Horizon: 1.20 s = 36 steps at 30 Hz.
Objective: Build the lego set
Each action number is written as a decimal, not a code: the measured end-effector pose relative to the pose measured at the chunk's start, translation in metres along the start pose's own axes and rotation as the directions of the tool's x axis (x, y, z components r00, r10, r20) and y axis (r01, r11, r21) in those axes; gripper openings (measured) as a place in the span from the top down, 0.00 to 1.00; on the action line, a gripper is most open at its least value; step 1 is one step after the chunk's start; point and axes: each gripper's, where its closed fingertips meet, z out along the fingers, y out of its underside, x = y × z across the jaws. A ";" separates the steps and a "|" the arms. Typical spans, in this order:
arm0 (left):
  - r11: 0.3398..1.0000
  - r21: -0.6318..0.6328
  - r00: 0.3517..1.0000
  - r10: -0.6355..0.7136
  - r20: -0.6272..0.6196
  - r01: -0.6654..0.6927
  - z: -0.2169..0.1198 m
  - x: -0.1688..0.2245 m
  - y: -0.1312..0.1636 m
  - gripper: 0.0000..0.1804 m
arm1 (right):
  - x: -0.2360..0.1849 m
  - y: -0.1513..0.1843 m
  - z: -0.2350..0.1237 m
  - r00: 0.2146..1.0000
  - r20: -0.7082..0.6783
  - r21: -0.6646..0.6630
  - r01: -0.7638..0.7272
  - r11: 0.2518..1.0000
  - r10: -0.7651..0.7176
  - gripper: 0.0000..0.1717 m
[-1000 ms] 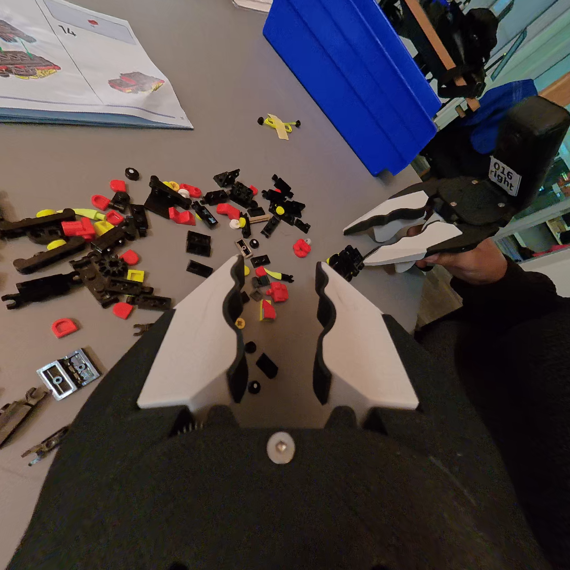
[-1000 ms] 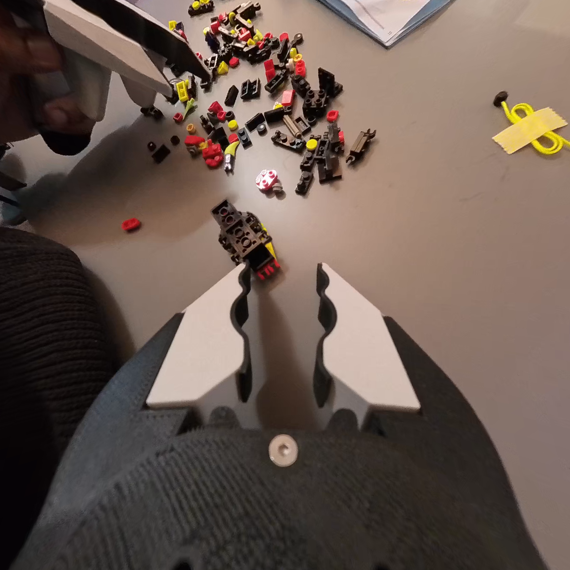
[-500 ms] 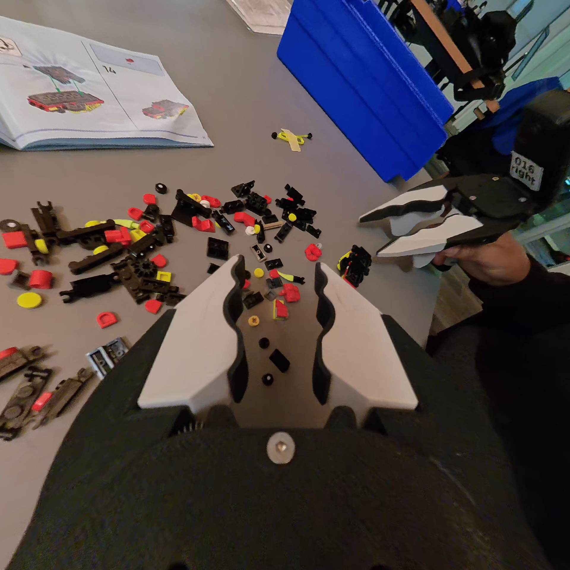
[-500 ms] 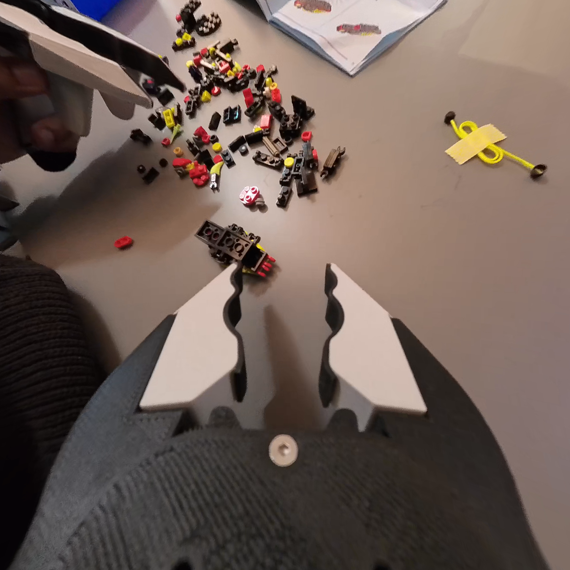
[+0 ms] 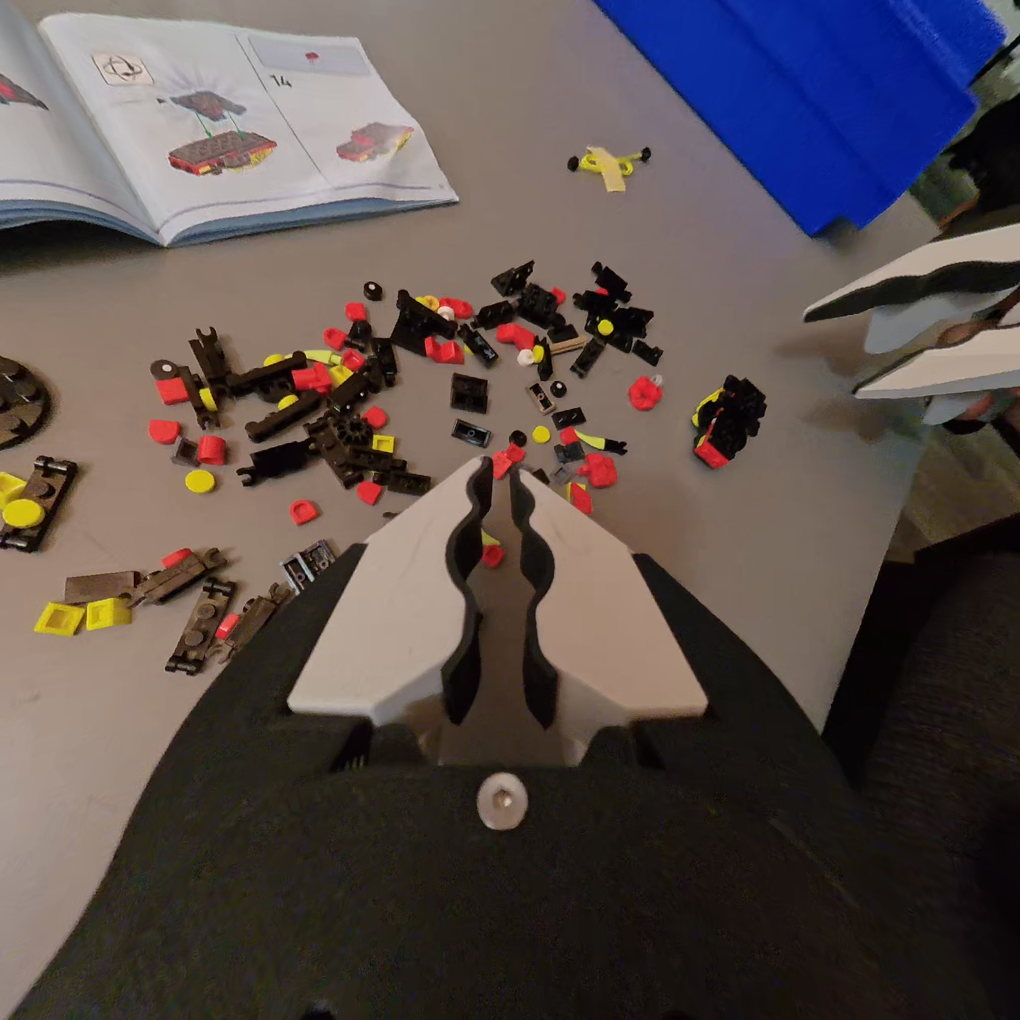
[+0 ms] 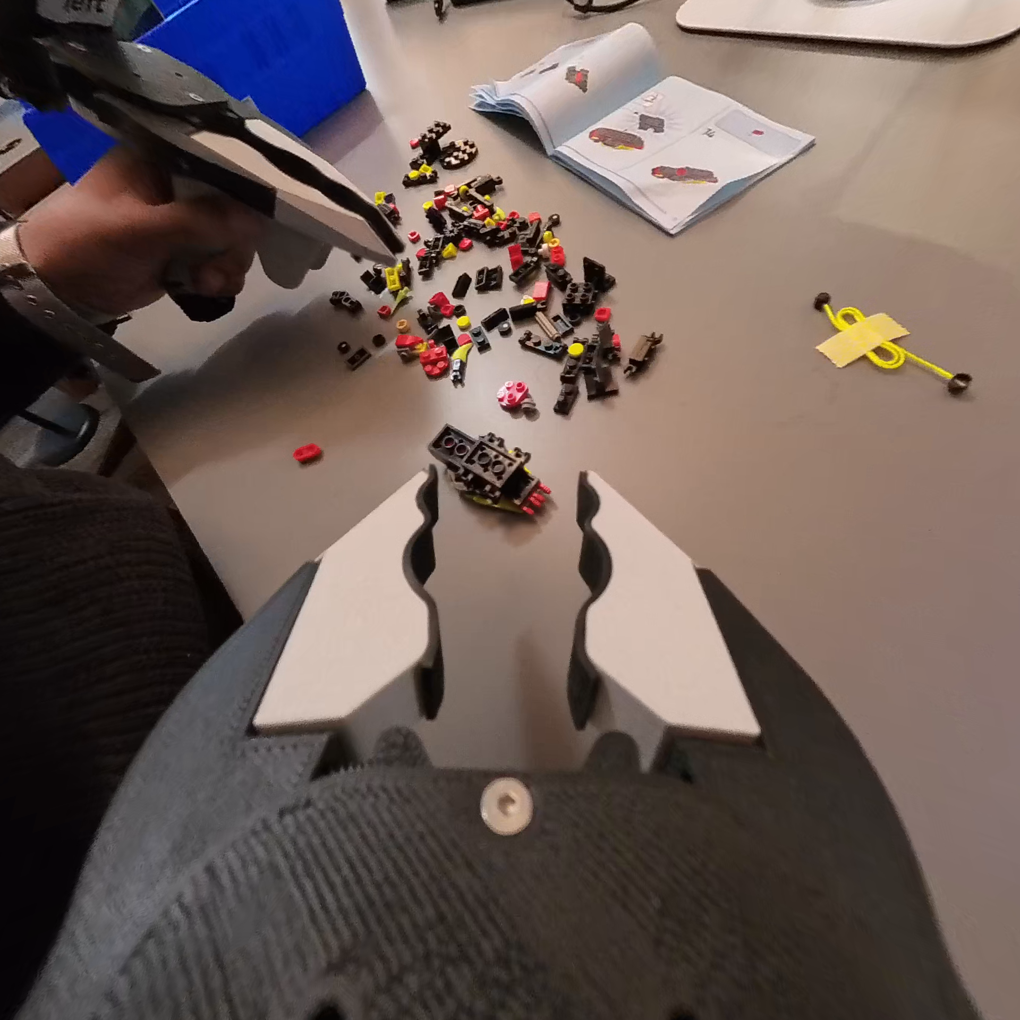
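Apparently sorting: left gripper (image 5: 501,474) has its fingers nipped together on a small red piece (image 5: 506,461) at the near edge of the scattered bricks (image 5: 386,386) on the table (image 5: 690,552), while right gripper (image 6: 505,485), fingers apart, hovers just short of a half-built black model (image 6: 485,463).

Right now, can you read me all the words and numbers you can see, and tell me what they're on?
I don't read writing out, but here is where it stands.
Open booklet: a printed number and a small sign on its pages.
Label on the left claw: cut off by the picture's edge, unreadable.
Toy bricks and blue bin: no writing shows.
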 end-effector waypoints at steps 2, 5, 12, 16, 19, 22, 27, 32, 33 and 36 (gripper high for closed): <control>1.000 0.015 1.000 0.012 0.018 -0.012 -0.001 -0.001 -0.003 0.99 | -0.002 -0.001 -0.001 1.000 0.003 0.005 0.008 1.000 -0.008 0.71; 0.999 0.045 1.000 -0.009 0.023 0.008 -0.005 -0.004 -0.008 0.99 | -0.002 -0.003 -0.002 1.000 0.001 0.020 0.009 1.000 -0.009 0.71; 0.999 0.037 0.997 -0.001 -0.074 0.004 -0.005 0.008 -0.007 1.00 | -0.005 -0.014 -0.004 1.000 0.008 0.079 0.017 0.997 -0.018 0.71; 0.996 0.009 0.969 0.089 -0.228 -0.090 -0.003 0.044 -0.001 0.98 | -0.040 -0.013 0.007 0.986 0.127 0.068 0.097 0.993 -0.105 0.80; 0.986 0.005 0.975 0.166 -0.149 -0.167 0.001 0.044 0.000 0.97 | -0.070 -0.005 0.027 0.966 0.191 0.011 0.173 0.985 -0.172 0.83; 0.992 0.034 0.983 0.126 -0.135 -0.123 0.000 0.042 -0.006 0.96 | -0.094 0.015 0.052 0.947 0.215 -0.098 0.264 0.960 -0.239 0.84; 0.998 0.060 0.974 0.008 -0.224 0.006 -0.005 0.044 -0.008 0.95 | -0.119 0.028 0.080 0.934 0.200 -0.162 0.331 0.930 -0.297 0.82; 0.994 0.112 0.967 0.029 -0.251 -0.001 -0.013 0.051 -0.015 0.95 | -0.120 0.025 0.089 0.942 0.165 -0.180 0.320 0.930 -0.292 0.87; 0.994 0.106 0.968 0.032 -0.250 -0.006 -0.012 0.051 -0.014 0.94 | -0.118 0.027 0.090 0.942 0.152 -0.194 0.325 0.926 -0.299 0.85; 0.995 0.099 0.966 0.037 -0.256 -0.012 -0.012 0.053 -0.013 0.94 | -0.118 0.032 0.092 0.945 0.159 -0.211 0.316 0.925 -0.287 0.85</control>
